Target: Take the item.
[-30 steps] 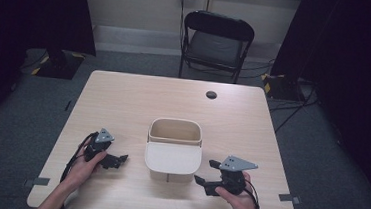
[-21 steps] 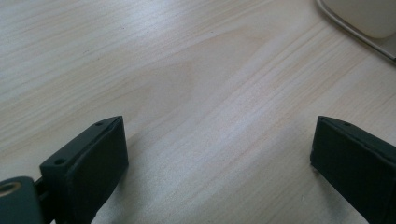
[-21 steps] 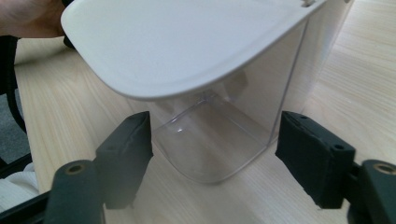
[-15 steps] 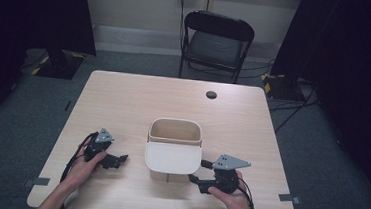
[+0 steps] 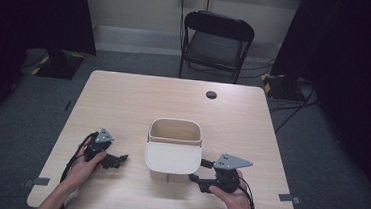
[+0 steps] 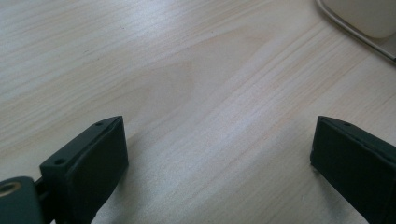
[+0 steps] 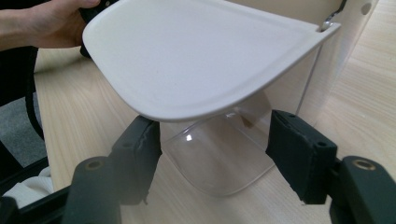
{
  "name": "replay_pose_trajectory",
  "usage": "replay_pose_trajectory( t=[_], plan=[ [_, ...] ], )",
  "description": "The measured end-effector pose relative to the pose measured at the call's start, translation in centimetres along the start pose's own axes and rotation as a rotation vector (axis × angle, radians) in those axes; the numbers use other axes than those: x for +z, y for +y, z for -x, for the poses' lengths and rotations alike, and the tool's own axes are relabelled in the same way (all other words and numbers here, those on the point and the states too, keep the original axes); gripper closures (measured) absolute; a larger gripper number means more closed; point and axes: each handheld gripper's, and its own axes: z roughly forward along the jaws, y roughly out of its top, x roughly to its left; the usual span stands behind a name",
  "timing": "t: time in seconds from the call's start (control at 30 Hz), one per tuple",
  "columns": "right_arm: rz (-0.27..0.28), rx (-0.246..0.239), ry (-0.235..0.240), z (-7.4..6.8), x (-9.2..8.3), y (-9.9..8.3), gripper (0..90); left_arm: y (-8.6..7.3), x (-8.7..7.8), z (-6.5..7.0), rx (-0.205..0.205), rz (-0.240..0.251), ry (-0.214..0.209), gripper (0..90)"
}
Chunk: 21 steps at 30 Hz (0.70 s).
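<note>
High view: left tongs (image 5: 119, 160) wide apart on bare table (image 5: 123, 104) (empty), right tongs (image 5: 199, 172) agape beside bin (image 5: 173, 156), ungripped.

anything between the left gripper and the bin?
Nothing: in the high view, bare table separates the left gripper from the bin.

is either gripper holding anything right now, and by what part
Nothing is held. The left gripper is open over bare table. The right gripper is open, its jaws either side of the container below the white lid, not closed on it.
</note>
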Motion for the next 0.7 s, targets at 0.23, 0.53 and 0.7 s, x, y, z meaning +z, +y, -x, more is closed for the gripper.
replay_pose_trajectory(
  t=[0.23,0.53,0.7],
  plan=[
    [0.011,0.003,-0.004,-0.04,-0.08,0.1,32.9,0.01,-0.01,-0.03,0.004,-0.001,0.001,3.4],
    [0.025,0.006,-0.003,-0.04,-0.26,0.26,32.6,0.01,-0.02,-0.03,0.006,-0.001,0.003,3.4],
    [0.03,0.003,-0.002,-0.09,-0.26,0.35,32.5,0.0,0.0,0.01,0.0,0.0,0.003,3.3]
  ],
)
